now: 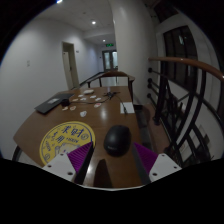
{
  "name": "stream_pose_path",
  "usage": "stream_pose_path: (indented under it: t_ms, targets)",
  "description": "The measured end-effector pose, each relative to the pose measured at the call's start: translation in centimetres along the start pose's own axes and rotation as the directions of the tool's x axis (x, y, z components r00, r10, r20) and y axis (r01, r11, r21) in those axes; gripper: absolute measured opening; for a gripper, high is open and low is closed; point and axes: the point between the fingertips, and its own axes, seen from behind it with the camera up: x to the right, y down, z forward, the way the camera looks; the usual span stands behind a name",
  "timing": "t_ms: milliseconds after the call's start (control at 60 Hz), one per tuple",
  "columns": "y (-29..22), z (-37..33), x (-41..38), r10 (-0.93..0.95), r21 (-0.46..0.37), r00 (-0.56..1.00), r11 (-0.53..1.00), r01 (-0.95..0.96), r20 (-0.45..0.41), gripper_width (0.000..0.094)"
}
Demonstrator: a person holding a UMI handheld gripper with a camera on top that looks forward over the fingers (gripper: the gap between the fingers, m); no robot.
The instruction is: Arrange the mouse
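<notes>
A black computer mouse (pixel 117 138) lies on the brown wooden table (pixel 95 115), just ahead of my fingers and centred between their lines. My gripper (pixel 112 158) is open, with the purple pads (pixel 77 158) wide apart on either side and bare table between them. The mouse rests on the table by itself and neither finger touches it. A round yellow mouse mat (pixel 66 141) with printed patterns lies on the table to the left of the mouse, beside my left finger.
Farther along the table lie a closed dark laptop (pixel 53 102), papers (pixel 127 107) and small items (pixel 88 96). A stair railing (pixel 180 95) runs along the right. A doorway (pixel 108 60) and white walls stand beyond the table's far end.
</notes>
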Motion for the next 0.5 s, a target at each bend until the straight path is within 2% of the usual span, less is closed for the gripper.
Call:
stream_pose_path:
  t_ms: [183, 283, 317, 433, 500]
  targets:
    - [-0.2, 4.4, 1.8, 0.023, -0.068, 0.995, 0.997, -0.03, -0.095, 0.0774]
    - [-0.2, 5.8, 1.7, 0.013, -0.065, 0.987, 0.998, -0.024, -0.162, 0.0523]
    - [-0.3, 5.9, 2.0, 0.039, -0.051, 0.985, 0.998, -0.048, -0.165, 0.0511]
    - [-0.3, 6.0, 1.9, 0.045, -0.034, 0.985, 0.998, -0.051, -0.167, 0.0378]
    - [-0.9, 5.2, 1.5, 0.087, -0.03, 0.983, 0.995, -0.093, -0.163, 0.0347]
